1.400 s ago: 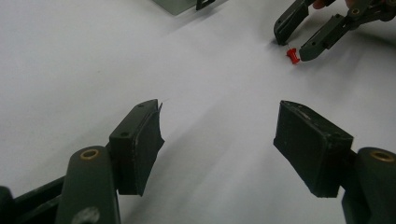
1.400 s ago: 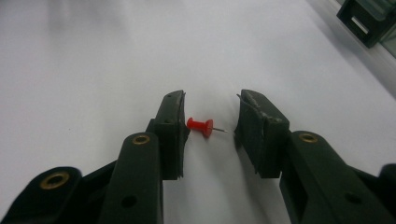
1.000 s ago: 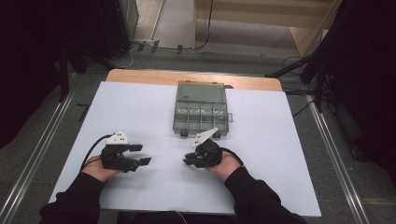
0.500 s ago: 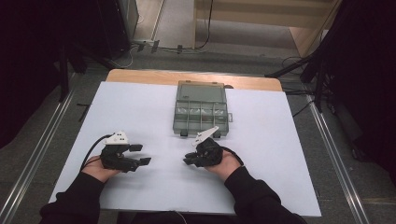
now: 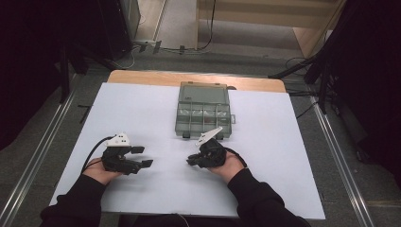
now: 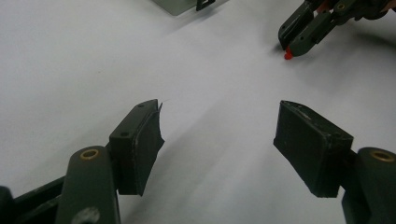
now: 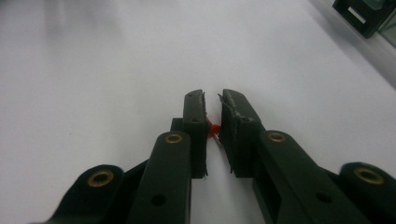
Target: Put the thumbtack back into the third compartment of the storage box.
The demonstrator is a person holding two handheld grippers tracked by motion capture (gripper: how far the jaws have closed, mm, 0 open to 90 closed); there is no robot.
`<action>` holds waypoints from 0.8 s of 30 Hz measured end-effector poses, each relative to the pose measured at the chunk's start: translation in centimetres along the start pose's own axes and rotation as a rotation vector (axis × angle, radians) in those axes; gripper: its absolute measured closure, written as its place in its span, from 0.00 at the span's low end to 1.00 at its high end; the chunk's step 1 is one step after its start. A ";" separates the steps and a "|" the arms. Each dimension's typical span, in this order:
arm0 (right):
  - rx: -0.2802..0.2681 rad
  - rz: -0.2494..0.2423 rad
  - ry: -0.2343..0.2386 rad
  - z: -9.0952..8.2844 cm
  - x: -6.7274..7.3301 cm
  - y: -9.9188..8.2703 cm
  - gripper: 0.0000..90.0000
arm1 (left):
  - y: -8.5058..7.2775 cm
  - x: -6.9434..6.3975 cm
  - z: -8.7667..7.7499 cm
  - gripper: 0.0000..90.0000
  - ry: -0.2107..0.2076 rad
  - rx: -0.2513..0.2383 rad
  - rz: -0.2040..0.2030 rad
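between the pads of our right gripper, near the compartment box, sits a tiny red piece; jaws have just been closing on it. we judge it light, stiff, easily flicked away, so pinch its middle. the left gripper stands spread, empty; its view shows the red tip.

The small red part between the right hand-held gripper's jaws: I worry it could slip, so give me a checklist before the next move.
1. Red part sits between the right hand-held gripper jaws, which have just been closing: ok.
2. Pads firmly pressing it: cannot tell.
3. Left hand-held gripper open and holding nothing: ok.
4. Compartment box apart from both grippers on the white sheet: ok.
5. Box lid open: cannot tell.
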State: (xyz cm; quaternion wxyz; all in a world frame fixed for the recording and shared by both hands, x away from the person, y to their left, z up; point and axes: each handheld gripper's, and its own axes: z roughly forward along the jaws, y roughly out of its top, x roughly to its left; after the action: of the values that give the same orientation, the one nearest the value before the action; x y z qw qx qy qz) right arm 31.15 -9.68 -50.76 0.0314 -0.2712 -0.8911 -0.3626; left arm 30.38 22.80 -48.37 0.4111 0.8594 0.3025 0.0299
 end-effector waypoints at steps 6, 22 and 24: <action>-0.001 -0.008 -0.003 0.2 0.2 0.2 0.89 | 0.0 -0.1 0.0 0.34 -0.002 -0.006 -0.001; 0.001 0.044 -0.001 0.2 0.0 0.1 0.93 | 0.0 -0.1 0.0 0.34 0.000 -0.004 0.003; 0.006 0.051 0.001 0.1 0.0 0.1 0.93 | 0.0 0.0 0.0 0.34 -0.001 -0.003 0.003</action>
State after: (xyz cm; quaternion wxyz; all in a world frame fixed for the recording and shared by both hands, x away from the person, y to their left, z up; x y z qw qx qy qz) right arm 31.20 -9.48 -50.75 0.0419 -0.2934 -0.8849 -0.3592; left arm 30.34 22.81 -48.34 0.4128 0.8592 0.3008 0.0306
